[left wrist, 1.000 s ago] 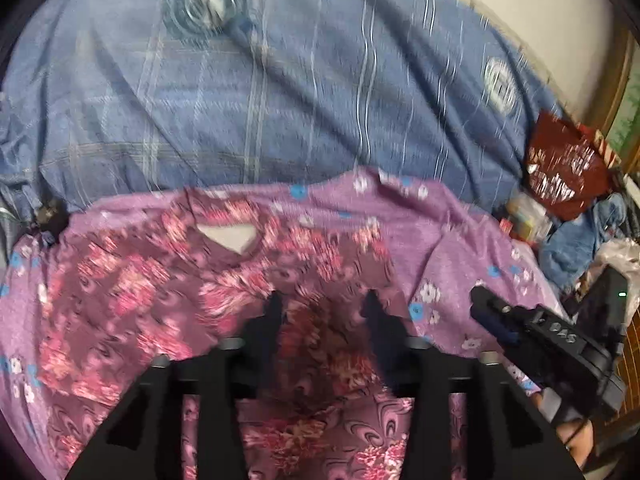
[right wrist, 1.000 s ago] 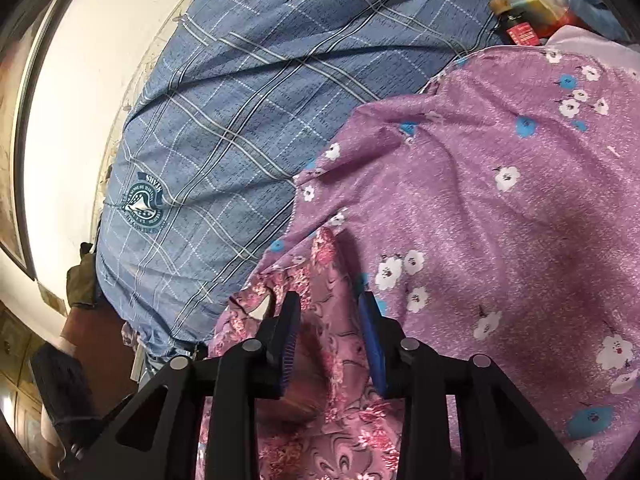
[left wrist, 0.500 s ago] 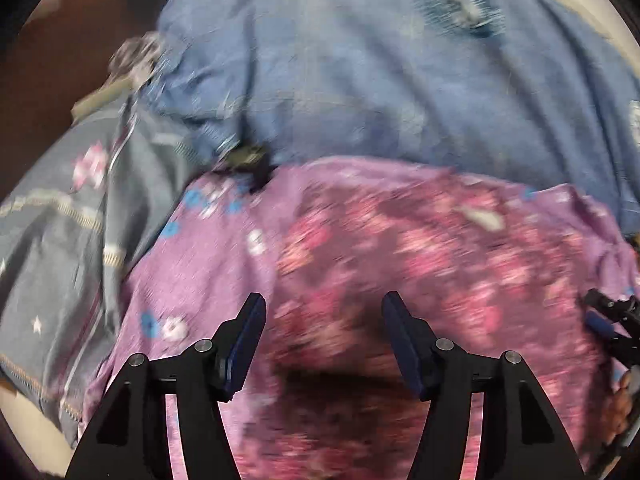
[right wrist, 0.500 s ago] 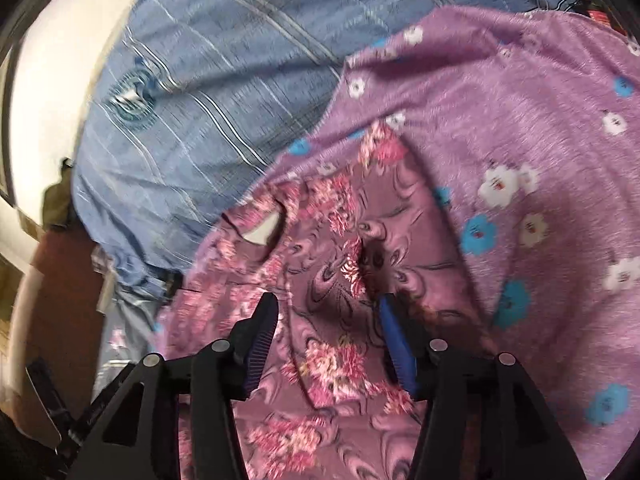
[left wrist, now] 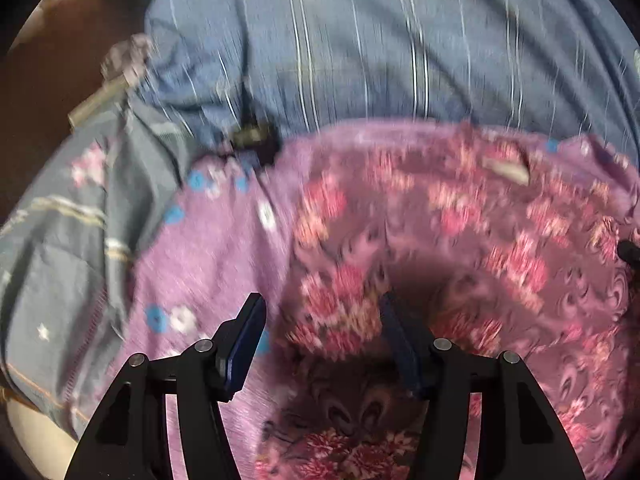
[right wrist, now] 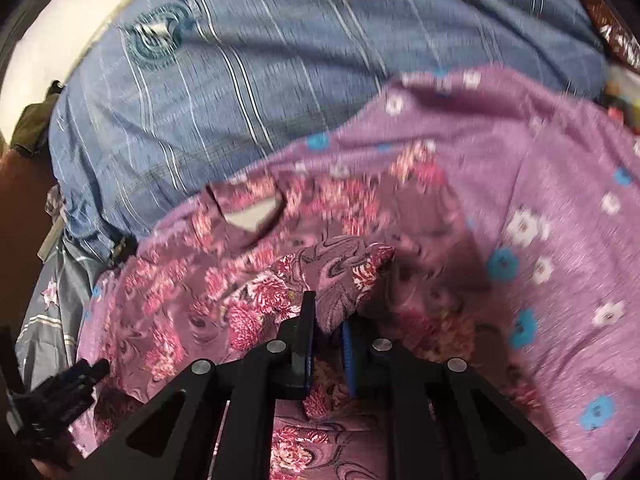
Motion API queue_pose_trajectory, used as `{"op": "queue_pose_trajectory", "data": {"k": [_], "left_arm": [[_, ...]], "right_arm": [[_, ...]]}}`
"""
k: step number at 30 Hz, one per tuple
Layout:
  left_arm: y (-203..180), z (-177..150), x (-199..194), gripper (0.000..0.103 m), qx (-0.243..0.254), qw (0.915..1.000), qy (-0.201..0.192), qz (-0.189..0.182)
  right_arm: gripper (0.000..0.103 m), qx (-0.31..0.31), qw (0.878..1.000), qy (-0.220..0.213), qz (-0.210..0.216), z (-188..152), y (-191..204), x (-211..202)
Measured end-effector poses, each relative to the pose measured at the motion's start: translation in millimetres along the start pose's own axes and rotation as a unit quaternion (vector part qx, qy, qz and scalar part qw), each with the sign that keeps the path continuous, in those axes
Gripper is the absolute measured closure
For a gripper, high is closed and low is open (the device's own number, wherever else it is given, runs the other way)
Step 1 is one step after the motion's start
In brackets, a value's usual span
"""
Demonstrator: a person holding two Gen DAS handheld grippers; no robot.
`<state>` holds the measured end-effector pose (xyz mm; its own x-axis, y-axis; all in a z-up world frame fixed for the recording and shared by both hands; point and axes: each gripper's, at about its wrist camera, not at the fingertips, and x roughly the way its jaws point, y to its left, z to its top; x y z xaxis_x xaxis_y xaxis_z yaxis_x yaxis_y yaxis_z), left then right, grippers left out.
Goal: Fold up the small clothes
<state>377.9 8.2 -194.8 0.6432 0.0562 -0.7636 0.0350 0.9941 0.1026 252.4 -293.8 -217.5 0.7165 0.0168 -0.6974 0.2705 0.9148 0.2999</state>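
Note:
A small maroon garment (left wrist: 460,248) with pink flowers and a V-neck lies flat on a lilac flowered sheet (left wrist: 200,260). My left gripper (left wrist: 320,308) hangs open over the garment's left edge, which runs between the fingers; the pads do not press on it. In the right wrist view, a raised fold of the same garment (right wrist: 344,272) sits between the pads of my right gripper (right wrist: 328,320), whose jaws are closing on it. The left gripper (right wrist: 80,376) shows at that view's lower left. Both views are blurred.
A blue striped blanket (right wrist: 280,80) covers the bed beyond the lilac sheet (right wrist: 540,200). A grey flowered cloth (left wrist: 60,240) hangs at the left edge, with a small dark object (left wrist: 256,142) near it. A red-brown packet (right wrist: 612,36) lies far right.
The left gripper swung to the garment's left edge and stays open. The right gripper widened over the garment's right side, then closed on a fold, which now stands raised.

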Motion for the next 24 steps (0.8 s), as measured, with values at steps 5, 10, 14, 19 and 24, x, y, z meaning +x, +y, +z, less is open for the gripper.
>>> {"op": "queue_pose_trajectory", "data": {"k": [5, 10, 14, 19, 24], "left_arm": [[9.5, 4.6, -20.0, 0.043, -0.018, 0.9989, -0.043, 0.003], [4.8, -11.7, 24.0, 0.041, 0.004, 0.9986, 0.03, 0.044], [8.0, -22.0, 28.4, 0.041, -0.019, 0.9988, 0.034, 0.031], [15.3, -7.0, 1.9, 0.041, -0.023, 0.9989, -0.02, 0.035], [18.3, 1.0, 7.1, 0.041, -0.024, 0.998, -0.031, 0.048]], "right_arm": [[0.093, 0.013, 1.0, -0.022, -0.007, 6.2, -15.0, -11.0], [0.083, 0.014, 0.996, 0.068, -0.049, 2.9, -38.8, 20.5], [0.068, 0.047, 0.996, 0.074, -0.031, 8.8, -48.3, 13.8], [0.045, 0.068, 0.995, -0.059, -0.035, 20.0, -54.7, -35.3], [0.093, 0.024, 0.999, -0.028, -0.001, 17.4, -33.8, -22.5]]}}
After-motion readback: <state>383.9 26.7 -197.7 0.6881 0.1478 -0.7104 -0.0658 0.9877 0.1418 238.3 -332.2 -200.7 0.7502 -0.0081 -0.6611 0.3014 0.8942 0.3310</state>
